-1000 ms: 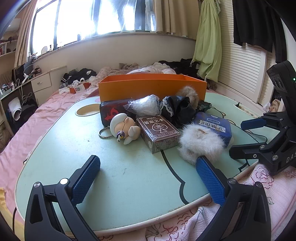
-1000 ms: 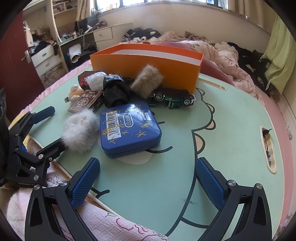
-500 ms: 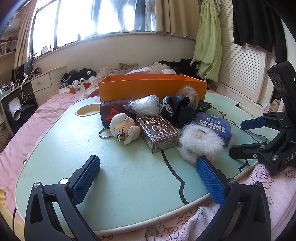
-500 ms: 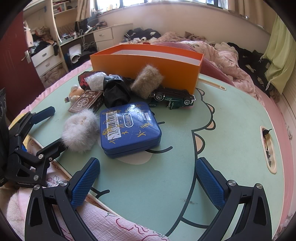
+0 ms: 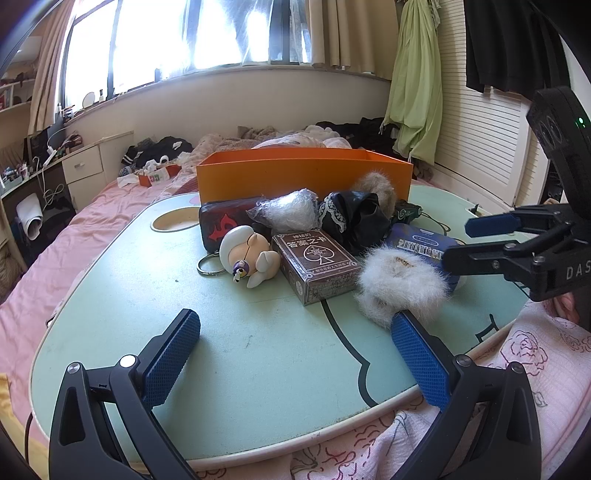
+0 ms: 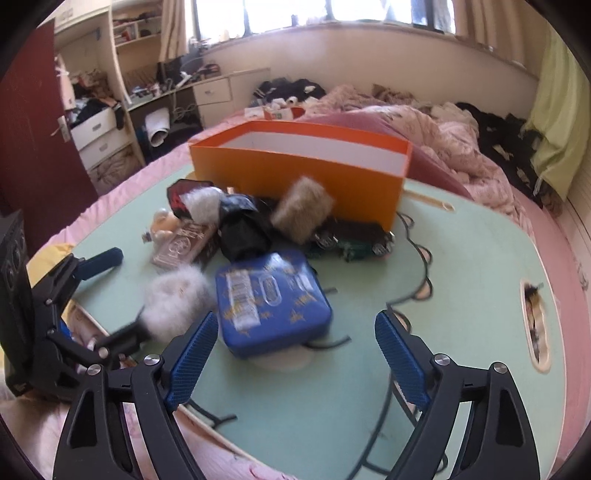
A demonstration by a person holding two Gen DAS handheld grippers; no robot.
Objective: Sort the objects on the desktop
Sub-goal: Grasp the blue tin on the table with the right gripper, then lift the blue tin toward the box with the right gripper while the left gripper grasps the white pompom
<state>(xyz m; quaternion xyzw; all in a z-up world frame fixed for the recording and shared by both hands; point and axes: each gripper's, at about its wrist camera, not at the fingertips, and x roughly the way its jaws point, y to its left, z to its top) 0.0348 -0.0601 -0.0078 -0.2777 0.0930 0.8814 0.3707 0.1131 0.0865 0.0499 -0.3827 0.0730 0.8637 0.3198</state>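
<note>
My worktop (image 5: 229, 354) is a pale green oval lap table with a dark cartoon outline drawn on it, set on a bed (image 5: 55, 258) with pink sheets. A wide window (image 5: 207, 33) runs along the far wall, a white desk with drawers (image 5: 85, 173) stands at the left, and a green garment (image 5: 417, 85) hangs by the slatted doors at the right. Clothes lie heaped at the far end of the bed.

At the back of the worktop stands an orange box (image 6: 299, 173), open on top; from the right wrist view its white inside shows nothing in the part I can see. The things to sort are all bunched just in front of it: a dark case with a red mark (image 5: 225, 225), a clear plastic bag (image 5: 288, 214), a black lacy cloth (image 5: 354, 218), a brown fur puff (image 6: 301, 210), a green toy car (image 6: 351, 240), a keyring figure (image 5: 247, 254), a brown card box (image 5: 314, 266), a white fur puff (image 5: 402, 280) and a blue tin (image 6: 271, 301).

My left claw (image 5: 295, 354) hangs wide open over the bare near part of the worktop, gripping nothing. My right claw (image 6: 293, 350) has just been closing a little but its jaws are apart, with the near edge of the blue tin lying between them and untouched. That view is blurred.
</note>
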